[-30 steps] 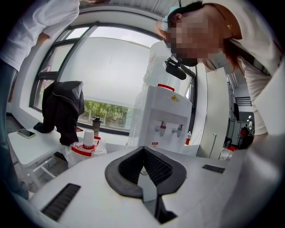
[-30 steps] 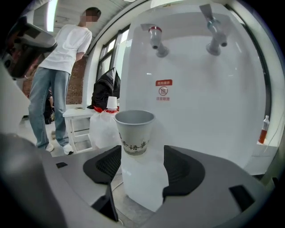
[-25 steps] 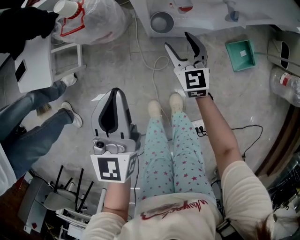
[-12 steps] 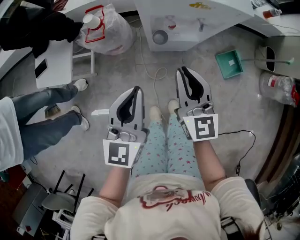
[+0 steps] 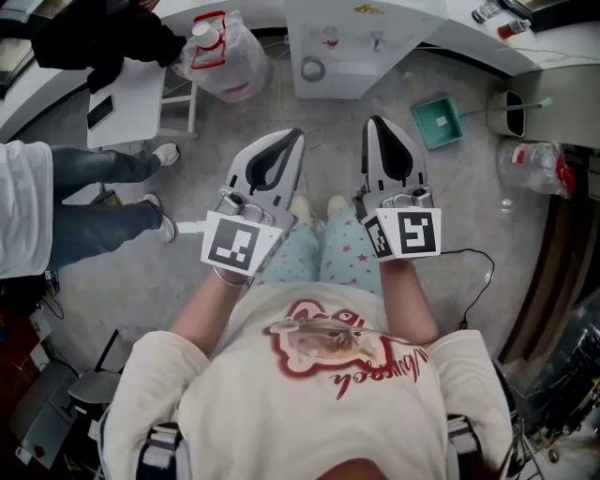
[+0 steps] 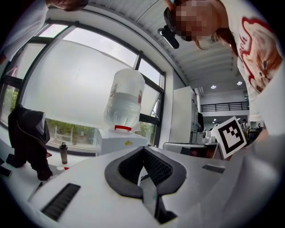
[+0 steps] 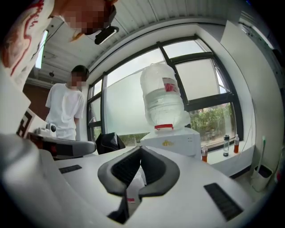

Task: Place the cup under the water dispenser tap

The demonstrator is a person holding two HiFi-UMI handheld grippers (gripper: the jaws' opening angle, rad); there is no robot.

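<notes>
The left gripper [image 5: 292,141] and right gripper [image 5: 377,127] are being held shut and empty, the right's jaws having just been closing on nothing, while the cup [image 5: 312,68] is sitting below the tap [image 5: 330,39] of the water dispenser [image 5: 361,73], whose yellow logo [image 5: 367,9] is unreadable.

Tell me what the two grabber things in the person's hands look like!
The left gripper and the right gripper are white, pointed shells with black ribbed pads inside. Each carries a marker cube, white with black squares. The person wears a cream short-sleeved shirt with a red print.
</notes>
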